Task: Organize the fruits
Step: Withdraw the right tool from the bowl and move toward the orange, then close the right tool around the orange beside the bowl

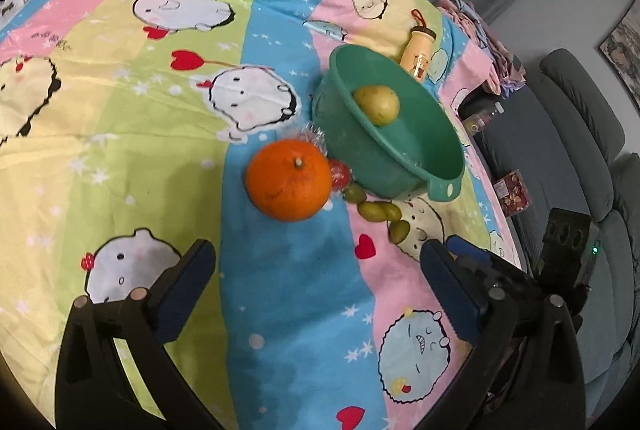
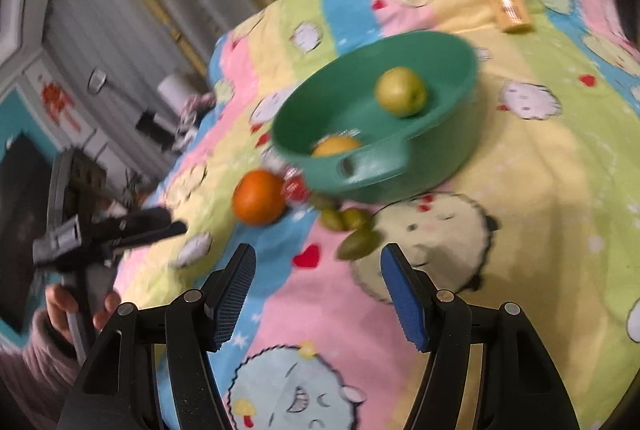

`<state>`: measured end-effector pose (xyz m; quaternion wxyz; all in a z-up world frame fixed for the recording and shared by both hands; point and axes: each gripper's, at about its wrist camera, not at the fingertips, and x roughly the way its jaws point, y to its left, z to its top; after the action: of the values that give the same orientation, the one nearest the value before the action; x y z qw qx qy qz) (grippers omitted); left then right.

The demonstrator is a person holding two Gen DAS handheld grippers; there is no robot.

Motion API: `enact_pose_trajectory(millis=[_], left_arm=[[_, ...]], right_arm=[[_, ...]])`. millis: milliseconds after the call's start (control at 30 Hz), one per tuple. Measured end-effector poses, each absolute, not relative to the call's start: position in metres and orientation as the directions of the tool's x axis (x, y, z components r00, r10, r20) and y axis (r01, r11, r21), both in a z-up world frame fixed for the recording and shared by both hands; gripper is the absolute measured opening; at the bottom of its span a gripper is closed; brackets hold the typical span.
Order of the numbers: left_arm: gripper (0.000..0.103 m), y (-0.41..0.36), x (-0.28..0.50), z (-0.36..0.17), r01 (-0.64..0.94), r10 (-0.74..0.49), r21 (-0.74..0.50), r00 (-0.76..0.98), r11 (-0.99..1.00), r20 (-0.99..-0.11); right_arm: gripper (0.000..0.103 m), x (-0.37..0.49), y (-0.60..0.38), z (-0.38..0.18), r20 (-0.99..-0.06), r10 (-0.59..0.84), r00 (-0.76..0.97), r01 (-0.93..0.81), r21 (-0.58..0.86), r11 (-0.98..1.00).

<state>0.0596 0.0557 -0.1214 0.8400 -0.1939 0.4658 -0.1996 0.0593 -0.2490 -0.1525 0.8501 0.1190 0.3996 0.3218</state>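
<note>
A green bowl (image 1: 400, 157) stands on the cartoon-print cloth and holds a yellow-green pear (image 1: 378, 104). The right wrist view (image 2: 440, 69) also shows a second yellow fruit (image 2: 335, 146) in the bowl, beside the pear (image 2: 401, 91). An orange (image 1: 289, 180) lies just left of the bowl, with a small red wrapped item (image 1: 340, 172) and several small green fruits (image 1: 380, 210) beside it. My left gripper (image 1: 318, 262) is open and empty, hovering short of the orange. My right gripper (image 2: 318, 266) is open and empty, close to the green fruits (image 2: 358, 244). The orange (image 2: 260, 197) also shows there.
A cream bottle (image 1: 418, 53) lies on the cloth behind the bowl. The table edge drops off at the right toward a grey sofa (image 1: 580, 133). The left gripper and the hand holding it show at the left of the right wrist view (image 2: 104, 234).
</note>
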Motion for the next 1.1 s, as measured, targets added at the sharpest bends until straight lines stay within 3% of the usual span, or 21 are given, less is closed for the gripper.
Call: enact_pose_trajectory(millis=[433,1100], left_arm=[[0.102,0.075,0.054,-0.133,0.148,-0.49,-0.487,0.499,0.861,-0.715],[0.102,0.083,0.072,-0.138,0.184,-0.503,-0.485,0.523,0.855,-0.688]], right_arm=[[0.067,0.06,-0.192,-0.159,-0.669,0.628,0.398,-0.524,0.397,0.754],[0.067,0.07,-0.151,-0.165,-0.695,0.606,0.388,-0.539,0.362,0.761]])
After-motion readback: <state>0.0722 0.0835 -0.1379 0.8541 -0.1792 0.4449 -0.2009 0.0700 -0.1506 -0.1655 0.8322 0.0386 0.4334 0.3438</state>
